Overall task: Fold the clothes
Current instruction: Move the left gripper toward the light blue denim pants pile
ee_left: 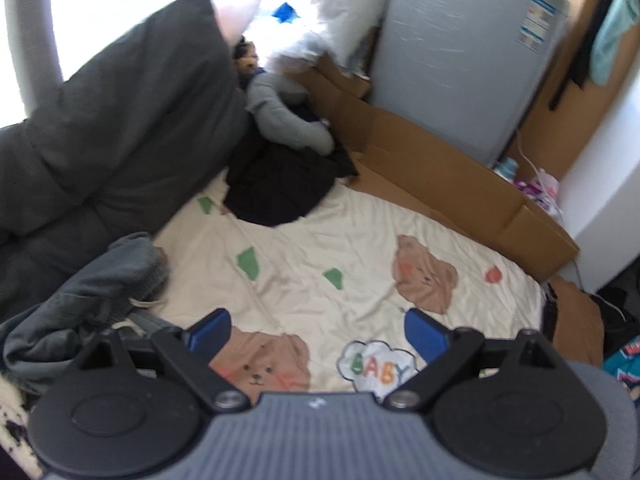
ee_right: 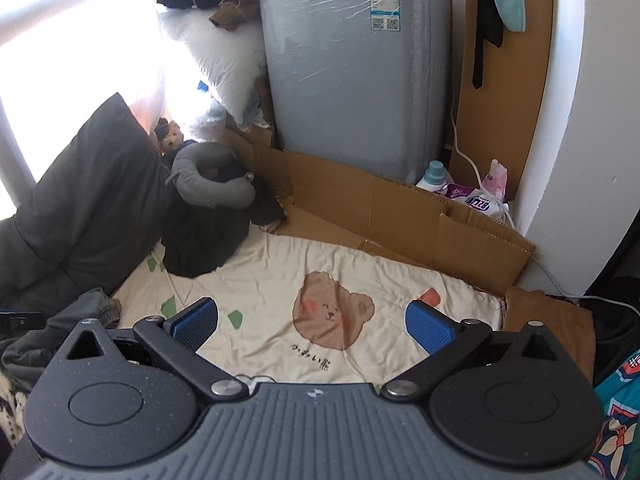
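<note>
- Clothes: grey garment [ee_left: 100,292] crumpled just left of left tool [ee_left: 318,332], on bear-print bedsheet [ee_left: 320,248].
- Both tools, right tool [ee_right: 312,322] included: spread wide, holding nothing.
- Further ahead: black garment [ee_left: 276,184] heaped.
- Step, likely: choosing a piece; next, reach left, pinch an edge.

The left gripper [ee_left: 318,330] is built around a grey ribbed central body flanked by two round black housings, each marked with a recessed disc. Black link arms are pinned to the body by silver screws, and a triangular opening is cut into each outer bracket. Blue pads are carried on the fingers [ee_left: 210,330]. The right gripper [ee_right: 312,326] is made the same way, and a fine dotted texture is seen on its blue pads [ee_right: 430,328]. A small white mark is printed at the body's top edge.
</note>
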### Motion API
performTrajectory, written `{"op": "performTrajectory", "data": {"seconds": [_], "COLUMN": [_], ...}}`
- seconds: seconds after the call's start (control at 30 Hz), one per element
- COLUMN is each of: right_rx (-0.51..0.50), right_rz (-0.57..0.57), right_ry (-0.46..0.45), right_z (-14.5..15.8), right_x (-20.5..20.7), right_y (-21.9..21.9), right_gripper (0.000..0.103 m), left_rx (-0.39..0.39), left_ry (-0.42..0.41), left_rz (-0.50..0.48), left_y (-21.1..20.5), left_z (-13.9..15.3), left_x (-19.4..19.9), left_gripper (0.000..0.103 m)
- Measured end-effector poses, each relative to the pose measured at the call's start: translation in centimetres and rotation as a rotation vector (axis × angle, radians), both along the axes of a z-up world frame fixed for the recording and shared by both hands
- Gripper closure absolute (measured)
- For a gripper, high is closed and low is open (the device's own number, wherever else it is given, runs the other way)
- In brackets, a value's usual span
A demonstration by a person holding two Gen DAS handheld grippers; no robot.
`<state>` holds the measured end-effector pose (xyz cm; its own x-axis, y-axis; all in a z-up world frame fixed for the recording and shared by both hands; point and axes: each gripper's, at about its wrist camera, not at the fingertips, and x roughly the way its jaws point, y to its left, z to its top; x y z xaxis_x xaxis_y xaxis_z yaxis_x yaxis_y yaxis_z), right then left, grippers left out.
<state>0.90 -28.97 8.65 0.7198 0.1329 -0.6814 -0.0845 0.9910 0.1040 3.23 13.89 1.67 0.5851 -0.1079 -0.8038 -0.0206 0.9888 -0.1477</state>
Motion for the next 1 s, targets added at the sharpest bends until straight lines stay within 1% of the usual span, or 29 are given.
{"op": "performTrajectory", "data": {"seconds": [0.23, 0.5, 0.6, 0.73, 0.83, 0.97, 1.0], "right_rx": [0.015, 0.051, 0.062, 0.054, 0.055, 0.061, 0.062], "right_rz": [0.026, 0.035, 0.039, 0.067, 0.088, 0.107, 0.112], "right_ry": [-0.002, -0.018, -0.014, -0.008, 0.003, 0.003, 0.002], "right_z": [-0.3, -1.4, -2.0, -3.0, -3.8, -4.8, -5.0], "right_x": [1.0, 2.7, 3.5, 4.7, 5.6, 6.5, 6.7], "right_y": [0.4, 1.1, 1.4, 2.6, 3.5, 4.4, 4.6], "right_gripper": [0.0, 0.0, 0.0, 0.0, 0.0, 0.0, 0.0], "left_rx": [-0.003, -0.026, -0.004, -0.029, -0.006, -0.016, -0.009], "left_ry": [-0.002, 0.004, 0.012, 0.024, 0.028, 0.032, 0.035], "left_rz": [0.089, 0.176, 0.219, 0.279, 0.297, 0.329, 0.338], "left_y": [4.7, 10.2, 12.2, 15.0, 16.1, 17.5, 17.8], "left_z": [-0.4, -2.5, -3.4, -4.8, -5.6, -6.9, -7.2], "left_x": [1.1, 1.2, 1.1, 1.0, 0.9, 0.7, 0.6], "left_gripper": [0.008, 0.007, 0.007, 0.007, 0.007, 0.007, 0.007]}}
